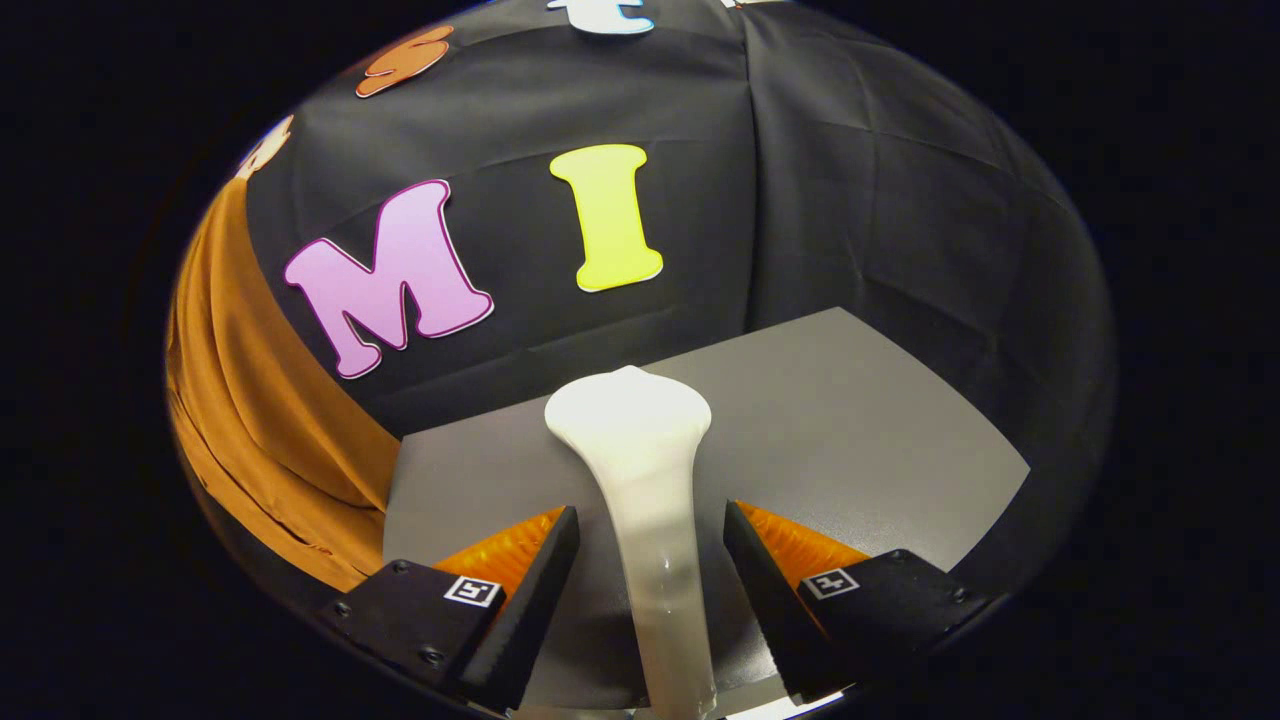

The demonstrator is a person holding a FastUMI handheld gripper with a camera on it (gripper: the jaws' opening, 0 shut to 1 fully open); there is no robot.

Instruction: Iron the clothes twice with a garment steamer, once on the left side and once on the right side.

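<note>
**Gripper and steamer, item at pick-up**

Gripper (650, 525): fingers spread wide, one on either side of the garment steamer (645, 470), neither touching it.

Garment steamer: white, lying on the grey table (860, 420) between the fingers. Its long axis runs straight along them; the slim handle passes back through the gap, and the broad head points away toward the booth wall.

Clothes (260, 400): orange fabric hanging well off to the left (steaming not yet begun, by the look).

Handling note: close squarely on the handle, centred, before lifting, lest the steamer twist.
</note>
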